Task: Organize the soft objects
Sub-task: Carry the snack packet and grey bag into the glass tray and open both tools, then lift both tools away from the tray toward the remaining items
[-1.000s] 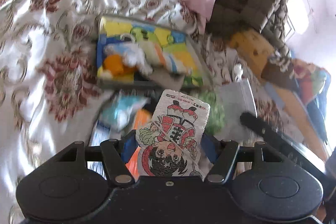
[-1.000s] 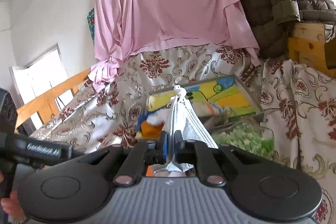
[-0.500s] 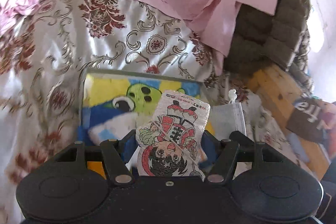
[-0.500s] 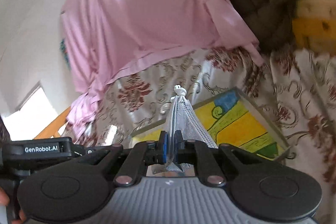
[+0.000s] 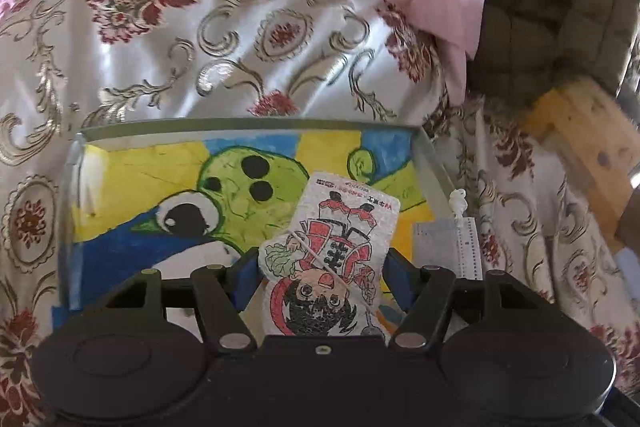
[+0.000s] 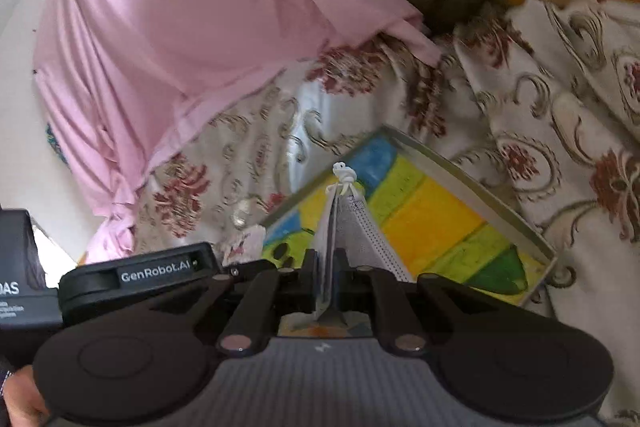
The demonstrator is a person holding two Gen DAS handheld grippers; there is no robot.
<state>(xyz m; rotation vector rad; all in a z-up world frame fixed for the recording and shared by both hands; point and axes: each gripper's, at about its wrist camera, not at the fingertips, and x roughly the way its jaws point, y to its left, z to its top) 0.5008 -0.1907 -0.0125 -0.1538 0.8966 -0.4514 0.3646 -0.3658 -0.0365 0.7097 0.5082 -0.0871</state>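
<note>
My left gripper (image 5: 320, 275) is shut on a white tissue pack printed with a red cartoon figure (image 5: 336, 259), held over a shallow tray (image 5: 240, 127) whose floor is a yellow, green and blue drawing. My right gripper (image 6: 328, 267) is shut on a folded grey face mask (image 6: 356, 227) with a knotted white ear loop, held over the same tray (image 6: 472, 179). The mask also shows at the tray's right edge in the left wrist view (image 5: 460, 243). The left gripper body (image 6: 160, 271) shows to the left in the right wrist view.
The tray lies on a white satin cover with red and gold flowers (image 5: 240, 39). A pink cloth (image 6: 180, 27) hangs behind it. A dark quilted jacket (image 5: 552, 7) and a wooden frame (image 5: 580, 131) are at the right.
Both grippers have moved forward over the tray with their loads still held. The plush toy and the loose items in front of the tray have dropped out of view.
</note>
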